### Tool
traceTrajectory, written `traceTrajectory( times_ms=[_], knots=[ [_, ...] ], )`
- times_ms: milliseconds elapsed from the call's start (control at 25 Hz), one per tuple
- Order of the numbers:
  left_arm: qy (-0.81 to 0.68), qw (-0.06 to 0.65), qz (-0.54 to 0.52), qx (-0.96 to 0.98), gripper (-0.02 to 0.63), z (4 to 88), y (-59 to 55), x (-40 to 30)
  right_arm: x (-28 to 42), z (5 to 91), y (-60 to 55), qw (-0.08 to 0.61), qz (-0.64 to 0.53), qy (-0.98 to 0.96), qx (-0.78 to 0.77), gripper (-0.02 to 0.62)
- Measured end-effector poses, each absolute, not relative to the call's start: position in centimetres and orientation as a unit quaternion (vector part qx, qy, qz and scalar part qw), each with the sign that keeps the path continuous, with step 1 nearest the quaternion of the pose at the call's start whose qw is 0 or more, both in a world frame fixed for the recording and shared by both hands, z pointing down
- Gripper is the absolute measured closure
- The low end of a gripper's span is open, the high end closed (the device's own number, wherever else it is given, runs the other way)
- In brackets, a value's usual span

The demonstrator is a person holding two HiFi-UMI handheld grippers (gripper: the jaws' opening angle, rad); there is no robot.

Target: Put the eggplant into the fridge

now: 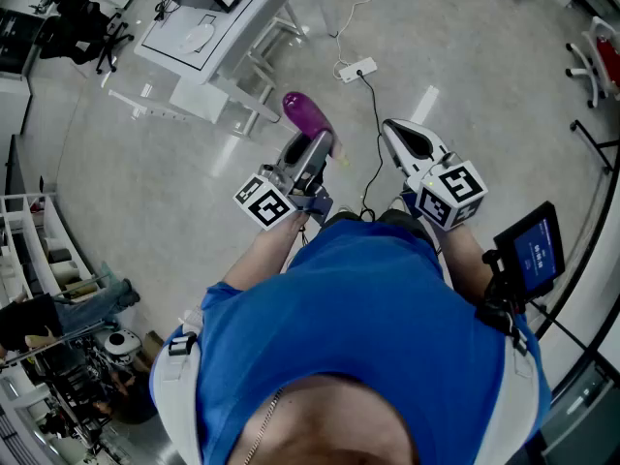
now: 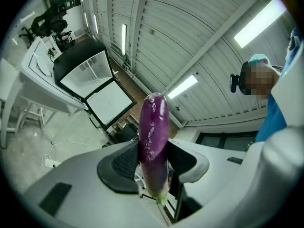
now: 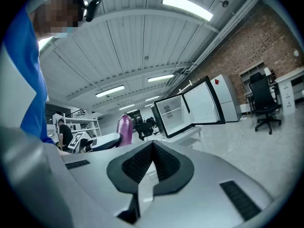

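Note:
A long purple eggplant stands out of my left gripper, whose pads press on its lower half; in the left gripper view the eggplant points up between the pads of that gripper. My right gripper is beside it, shut with nothing between its jaws. The small black fridge sits on a white table ahead, its door swung open. In the right gripper view the fridge shows white shelves inside, and the eggplant stands to the left.
A white power strip and its cable lie on the floor ahead of me. Shelving stands at the left, a small screen on a stand at my right. Office chairs stand further off.

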State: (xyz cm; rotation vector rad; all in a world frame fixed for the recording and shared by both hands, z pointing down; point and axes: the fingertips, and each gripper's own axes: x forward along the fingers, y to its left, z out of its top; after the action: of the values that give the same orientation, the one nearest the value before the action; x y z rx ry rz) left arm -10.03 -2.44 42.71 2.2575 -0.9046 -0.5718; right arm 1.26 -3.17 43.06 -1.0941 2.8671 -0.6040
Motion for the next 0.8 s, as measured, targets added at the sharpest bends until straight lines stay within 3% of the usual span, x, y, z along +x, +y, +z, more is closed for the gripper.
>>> traceTrajectory(
  times_ms=[800],
  knots=[
    [-0.351, 0.31, -0.215, 0.857, 0.419, 41.7, -2.4, -10.8, 0.4, 41.8, -3.3, 0.029, -0.192, 0.92, -0.341, 0.594]
  ],
)
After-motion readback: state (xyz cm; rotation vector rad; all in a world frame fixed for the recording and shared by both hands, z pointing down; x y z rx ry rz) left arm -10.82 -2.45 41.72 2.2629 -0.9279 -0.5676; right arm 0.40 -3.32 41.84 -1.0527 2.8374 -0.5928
